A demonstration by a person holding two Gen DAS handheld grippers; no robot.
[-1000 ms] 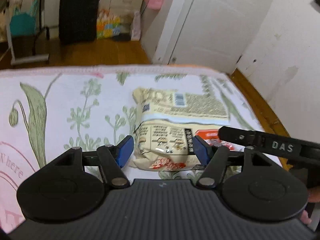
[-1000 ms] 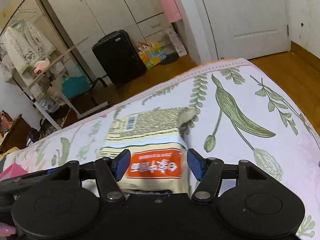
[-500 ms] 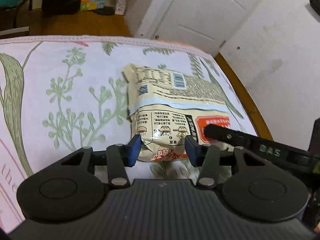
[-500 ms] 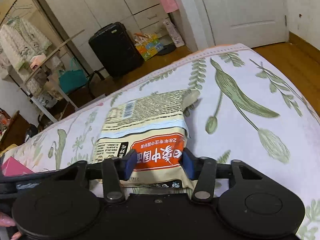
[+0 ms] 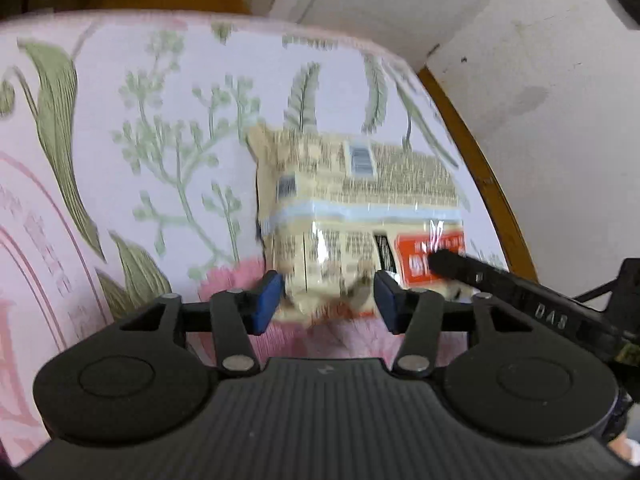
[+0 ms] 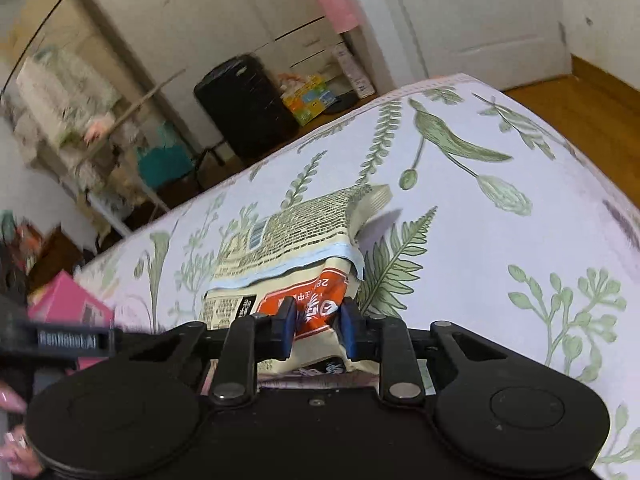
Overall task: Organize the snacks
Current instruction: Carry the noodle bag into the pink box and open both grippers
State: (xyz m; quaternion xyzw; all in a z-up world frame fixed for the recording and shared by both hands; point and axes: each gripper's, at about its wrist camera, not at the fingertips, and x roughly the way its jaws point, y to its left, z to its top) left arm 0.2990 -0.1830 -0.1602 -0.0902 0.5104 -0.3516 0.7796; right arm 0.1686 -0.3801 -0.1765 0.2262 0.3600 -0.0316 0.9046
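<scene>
- Two claws hold one cream snack bag (image 5: 352, 216) by its near end; the bag lies on a floral tablecloth (image 5: 160, 120) covering the bench, with its far end resting on the cloth.
- Left claw (image 5: 327, 300): its blue pads (image 5: 267, 300) sit at either side of the bag's crumpled near-left corner, clamped on it as far as the blurred view shows.
- Right claw (image 6: 317, 330): its blue pads (image 6: 288, 330) are pinched narrowly on the bag's near edge, squeezing the orange label panel (image 6: 316, 300) between them.
- In the left wrist view, a black finger of the right claw crosses in from the right and overlaps the orange panel.
- The bag's upper face shows small print, a barcode (image 6: 258, 236) and a pale blue seam band (image 5: 360, 212) across its middle.
- A pink box (image 6: 68, 300) sits on the bench to the left of the bag in the right wrist view, partly hidden behind the left tool.
- Beyond the bench stand a black suitcase (image 6: 244, 108), white cupboards (image 6: 248, 8), a clothes rack (image 6: 72, 92) and a white door (image 6: 480, 12) over a wood floor (image 6: 592, 96).
- A hand with pink nails (image 6: 12, 432) shows at the lower left edge of the right wrist view.
</scene>
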